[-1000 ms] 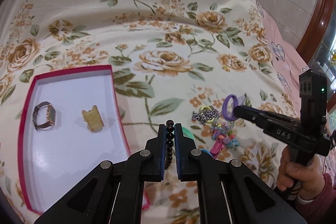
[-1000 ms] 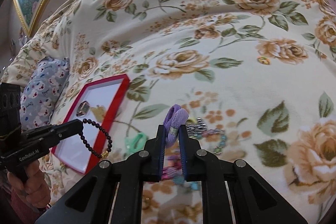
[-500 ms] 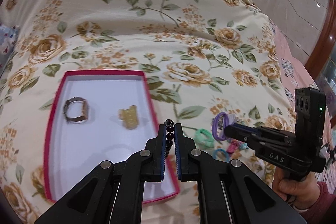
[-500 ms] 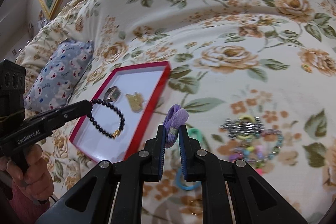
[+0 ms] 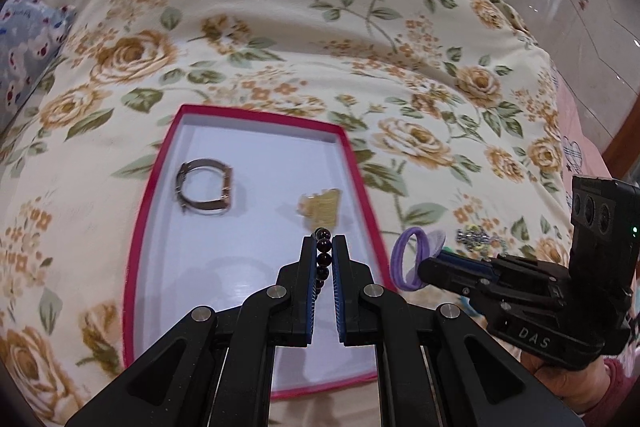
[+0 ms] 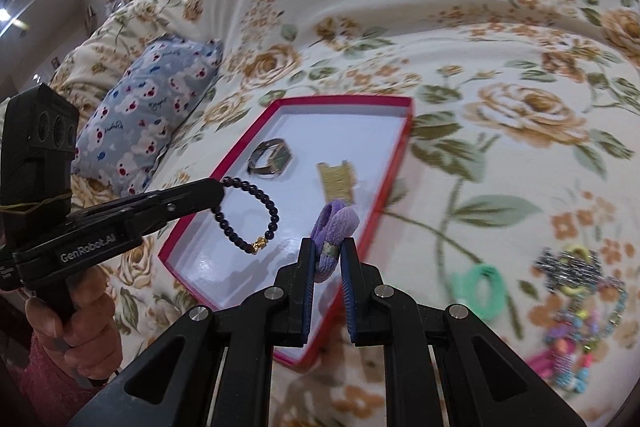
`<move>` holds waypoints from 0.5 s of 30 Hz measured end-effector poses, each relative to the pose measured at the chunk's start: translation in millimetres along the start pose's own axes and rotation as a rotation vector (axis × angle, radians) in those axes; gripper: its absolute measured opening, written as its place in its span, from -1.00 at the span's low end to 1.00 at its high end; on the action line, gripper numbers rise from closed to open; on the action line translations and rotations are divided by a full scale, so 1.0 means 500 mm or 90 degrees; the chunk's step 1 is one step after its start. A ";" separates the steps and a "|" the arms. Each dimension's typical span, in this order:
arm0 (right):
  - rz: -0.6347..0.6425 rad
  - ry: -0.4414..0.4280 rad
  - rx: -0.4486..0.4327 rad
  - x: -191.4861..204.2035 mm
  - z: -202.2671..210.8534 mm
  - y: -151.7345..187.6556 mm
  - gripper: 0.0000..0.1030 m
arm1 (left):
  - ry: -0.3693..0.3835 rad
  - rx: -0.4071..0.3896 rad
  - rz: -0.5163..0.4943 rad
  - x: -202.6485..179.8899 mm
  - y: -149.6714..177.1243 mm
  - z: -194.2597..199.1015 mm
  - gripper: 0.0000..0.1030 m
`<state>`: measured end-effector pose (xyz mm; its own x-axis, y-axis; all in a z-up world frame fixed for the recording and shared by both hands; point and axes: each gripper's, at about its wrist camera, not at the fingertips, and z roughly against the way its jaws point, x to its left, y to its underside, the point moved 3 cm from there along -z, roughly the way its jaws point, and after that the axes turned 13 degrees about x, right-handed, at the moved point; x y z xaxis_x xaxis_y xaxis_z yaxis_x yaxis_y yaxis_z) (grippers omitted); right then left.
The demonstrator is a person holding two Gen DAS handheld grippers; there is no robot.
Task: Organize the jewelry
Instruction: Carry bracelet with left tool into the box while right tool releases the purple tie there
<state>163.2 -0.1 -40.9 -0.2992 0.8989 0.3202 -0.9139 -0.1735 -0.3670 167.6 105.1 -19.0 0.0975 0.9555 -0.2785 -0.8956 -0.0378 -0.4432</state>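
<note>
Above the red tray (image 5: 356,167), the left gripper (image 5: 324,247) clamps a dark bead bracelet (image 6: 256,217), while the right gripper (image 6: 327,247) pinches a purple hair tie (image 6: 334,223) beside the tray's edge; a watch (image 5: 206,191) lies inside.

Centre of the left wrist view: tray (image 5: 362,183) on the bed (image 5: 280,39). Inside, watch (image 5: 205,187) in the left half, clip (image 5: 322,205) to its right. Hanging over the tray's lower part, beaded bracelet (image 6: 256,215) in the left tool (image 5: 323,251). Just beyond the tray's right rim, hair tie (image 5: 412,259) in the right tool (image 6: 327,255). Lower right of the right wrist view: pile of trinkets (image 6: 576,311) on the bed, well apart from the tray. Upper left: pillow (image 6: 148,115) behind the tray.
</note>
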 end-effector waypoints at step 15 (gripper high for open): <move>0.017 0.001 0.068 0.015 -0.119 -0.039 -0.76 | -0.054 0.027 0.078 0.122 -0.037 -0.080 -0.88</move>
<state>195.0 34.1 -83.5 -0.3236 0.8940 0.3100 -0.9295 -0.2390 -0.2809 207.5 152.4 -62.0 -0.0485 0.9658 -0.2545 -0.9163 -0.1444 -0.3735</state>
